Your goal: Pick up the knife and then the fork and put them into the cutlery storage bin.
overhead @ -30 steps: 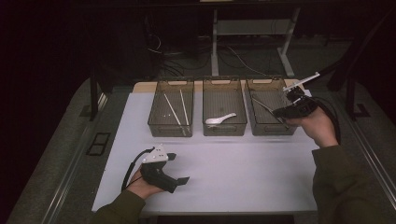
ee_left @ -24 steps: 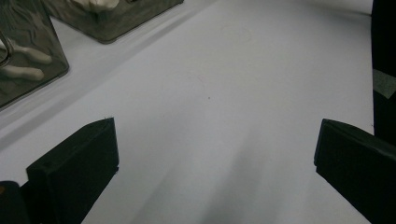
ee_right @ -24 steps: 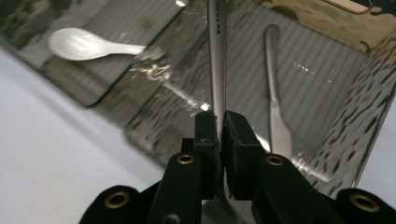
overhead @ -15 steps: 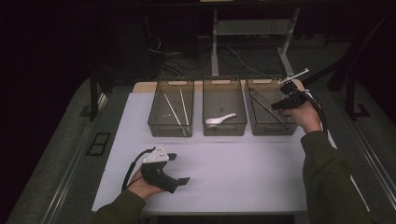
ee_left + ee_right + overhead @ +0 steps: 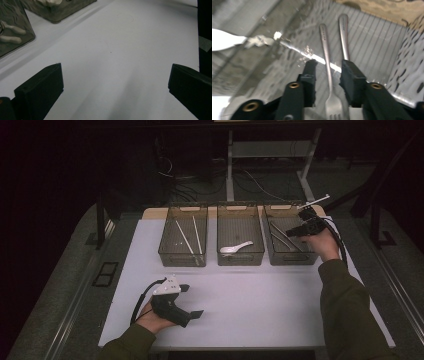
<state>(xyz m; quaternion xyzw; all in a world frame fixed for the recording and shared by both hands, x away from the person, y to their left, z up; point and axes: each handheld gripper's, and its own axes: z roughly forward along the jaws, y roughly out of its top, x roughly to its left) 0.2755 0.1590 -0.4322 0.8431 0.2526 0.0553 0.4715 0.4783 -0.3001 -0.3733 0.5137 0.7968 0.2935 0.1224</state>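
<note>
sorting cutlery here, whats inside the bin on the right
Two metal forks lie side by side on the right bin's ribbed floor. The right hand-held gripper covers part of the second fork; its jaws, just opened, straddle the first.

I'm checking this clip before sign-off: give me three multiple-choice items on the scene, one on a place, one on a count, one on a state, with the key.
1. Where does the white spoon lie?
A. in the middle bin
B. in the left bin
C. on the bare table

2. How many bins stand in the row on the table?
A. two
B. three
C. four

3. How do the jaws of the right gripper stand?
A. pressed flat together
B. clamped on the spoon
C. apart, with a fork between them

Key: 1 A, the high view shows the spoon inside the middle bin. 2 B, the left bin, the middle one and the right bin stand side by side. 3 C, in the right gripper view a gap shows on each side of the fork; the jaws have just been opening.
</note>
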